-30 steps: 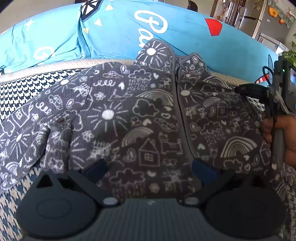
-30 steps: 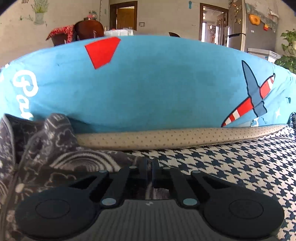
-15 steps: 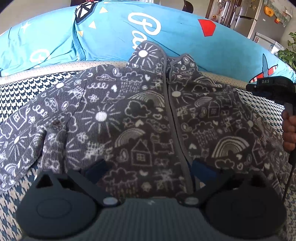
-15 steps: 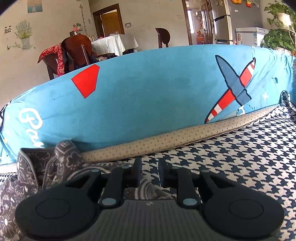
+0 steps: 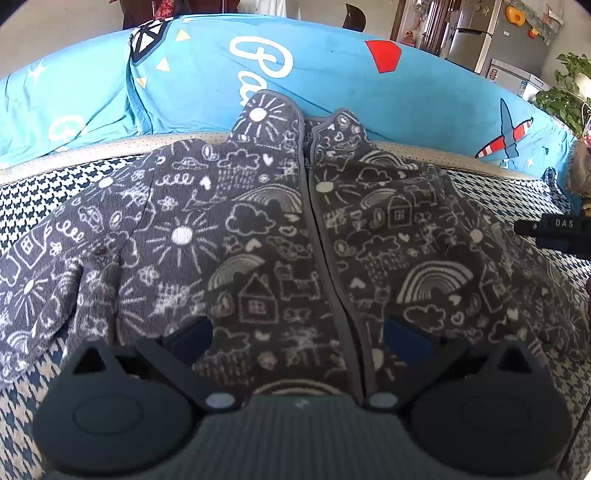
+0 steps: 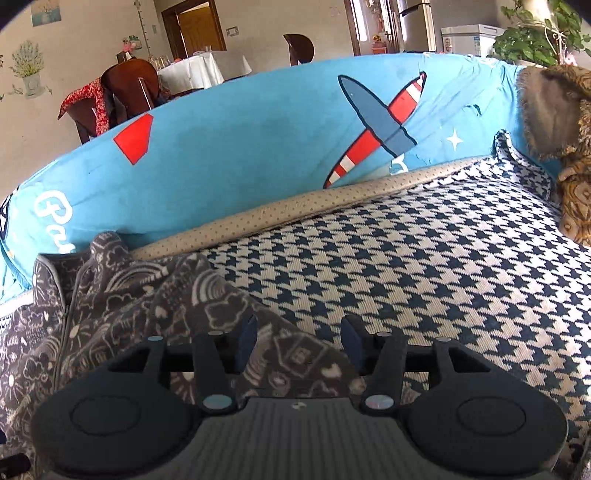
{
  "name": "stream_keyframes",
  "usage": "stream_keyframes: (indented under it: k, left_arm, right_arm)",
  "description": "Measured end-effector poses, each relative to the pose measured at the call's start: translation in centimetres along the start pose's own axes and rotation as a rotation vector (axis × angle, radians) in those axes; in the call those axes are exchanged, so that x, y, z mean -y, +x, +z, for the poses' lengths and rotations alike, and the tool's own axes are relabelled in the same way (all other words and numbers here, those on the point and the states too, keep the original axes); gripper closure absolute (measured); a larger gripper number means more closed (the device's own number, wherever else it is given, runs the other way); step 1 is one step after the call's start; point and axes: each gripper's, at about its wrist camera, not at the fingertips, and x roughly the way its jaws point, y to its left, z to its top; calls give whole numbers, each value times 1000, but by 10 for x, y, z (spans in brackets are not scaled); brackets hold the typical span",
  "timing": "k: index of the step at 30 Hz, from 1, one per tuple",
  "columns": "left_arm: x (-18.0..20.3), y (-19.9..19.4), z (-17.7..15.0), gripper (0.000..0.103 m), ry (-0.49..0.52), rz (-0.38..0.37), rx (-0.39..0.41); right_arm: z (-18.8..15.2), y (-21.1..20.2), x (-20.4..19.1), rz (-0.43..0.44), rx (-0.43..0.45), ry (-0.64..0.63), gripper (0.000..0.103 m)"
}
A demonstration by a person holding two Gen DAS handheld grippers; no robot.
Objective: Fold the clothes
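A dark grey jacket scrawled with white suns, rainbows and houses lies on the navy-and-cream houndstooth cover; behind the jacket, a bright blue cushion with red patches and, seemingly, white lettering.

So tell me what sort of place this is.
Most likely a home living and dining room: a sofa with a houndstooth seat cover and blue cushion, a dining table with chairs behind it, and a fridge.
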Motion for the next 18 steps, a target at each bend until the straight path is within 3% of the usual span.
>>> stream_keyframes:
  k: [7,9,11,18]
  left_arm:
    - [3,8,-4,0,16,19,-17]
    - [5,10,-6,0,22,20,-22]
    - [6,11,-7,0,28,20,-26]
    - [13,12,-10,0,55,-3,-28]
  right_arm:
    - [-20,12,-8,-50,-13,-131,43]
    - [-22,14,-13,-69,1,-155,55]
    - [-22,14,-15,-81,14,-163,91]
    - [-9,9,-9,-192,115,-91,101]
